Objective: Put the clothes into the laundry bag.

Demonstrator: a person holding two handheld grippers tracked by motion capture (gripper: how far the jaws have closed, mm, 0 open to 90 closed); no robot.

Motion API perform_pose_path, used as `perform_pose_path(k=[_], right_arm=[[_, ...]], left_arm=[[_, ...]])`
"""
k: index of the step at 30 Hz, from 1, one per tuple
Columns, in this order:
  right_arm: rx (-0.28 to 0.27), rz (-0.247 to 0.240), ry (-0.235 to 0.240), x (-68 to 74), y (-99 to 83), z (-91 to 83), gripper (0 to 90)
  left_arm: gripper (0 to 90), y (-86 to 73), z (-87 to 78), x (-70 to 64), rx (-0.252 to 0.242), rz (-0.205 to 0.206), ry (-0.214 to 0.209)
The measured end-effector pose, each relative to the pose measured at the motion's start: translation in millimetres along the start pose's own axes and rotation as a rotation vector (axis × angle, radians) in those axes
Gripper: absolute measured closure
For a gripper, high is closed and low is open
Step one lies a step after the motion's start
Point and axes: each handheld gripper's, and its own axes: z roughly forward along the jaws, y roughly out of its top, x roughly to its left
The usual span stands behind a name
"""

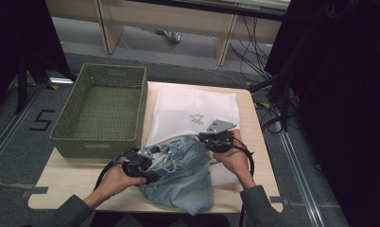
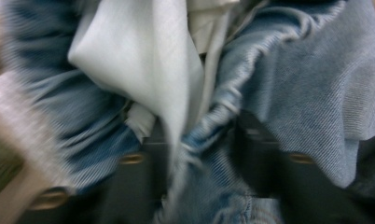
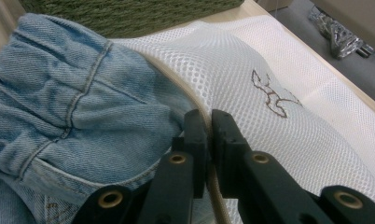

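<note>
Wooden table [image 1: 254, 156], green woven basket [image 1: 103, 109] at rear left, white mesh bag [image 1: 193, 106] laid flat beside it.
My right gripper [image 3: 209, 140]: jaws nearly closed, pinching the bag's edge. My left gripper [image 2: 199, 154]: jaws clamp bunched fabric of the denim jeans [image 1: 185, 175], w/ white lining between; jeans lie at front centre, waistband at the bag's mouth.

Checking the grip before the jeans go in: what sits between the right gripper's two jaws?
In the right gripper view, the right gripper pinches the white mesh bag by its edge, with the jeans bunched beside it.
</note>
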Motion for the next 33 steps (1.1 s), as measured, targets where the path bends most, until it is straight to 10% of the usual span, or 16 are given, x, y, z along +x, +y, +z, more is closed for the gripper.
perform_pose_path(k=[7, 10, 15, 20, 30, 33], right_arm=[[-0.031, 0.006, -0.012, -2.4, 4.9, -7.1, 86.5], [-0.055, 0.006, -0.022, -4.6, 8.5, -13.2, 86.8], [-0.086, -0.017, -0.032, -6.6, 13.6, -18.6, 86.9], [-0.065, -0.015, -0.019, -0.7, 14.2, -15.4, 86.8], [-0.039, 0.004, -0.02, -4.8, 3.9, -11.0, 86.8], [-0.034, 0.016, -0.029, -4.2, 3.0, -12.1, 86.8]], left_arm=[[80.0, 39.6, -25.3, -6.2, -0.076, 0.107, 0.022], [80.1, 64.4, -28.7, -9.9, -0.161, 0.072, 0.048], [79.2, 87.7, 4.7, -10.7, -0.144, 0.098, 0.037], [74.4, 91.7, 36.8, 12.0, -0.163, -0.031, 0.072], [27.6, 69.7, -18.0, -4.2, -0.2, -0.006, 0.139], [23.4, 36.1, -31.2, -14.4, -0.142, -0.004, 0.208]])
